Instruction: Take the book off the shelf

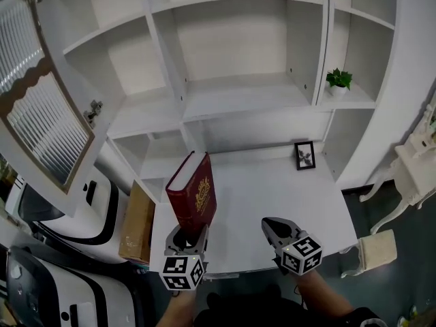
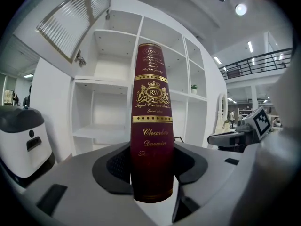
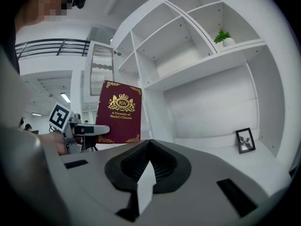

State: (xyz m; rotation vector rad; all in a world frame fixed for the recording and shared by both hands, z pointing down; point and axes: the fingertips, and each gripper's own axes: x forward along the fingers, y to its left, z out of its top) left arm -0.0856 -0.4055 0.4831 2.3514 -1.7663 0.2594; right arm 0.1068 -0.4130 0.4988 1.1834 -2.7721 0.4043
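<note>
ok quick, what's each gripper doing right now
Left gripper: closed on the red book, gripping its lower end.
Right gripper: closed, nothing between its jaws.

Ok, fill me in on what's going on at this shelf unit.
A person holds a gripper in each hand. The left gripper grips a dark red book upright by its lower end, off the white shelf unit and above the desk surface. The right gripper is shut and empty beside it. A potted plant and a framed picture stand further back.
</note>
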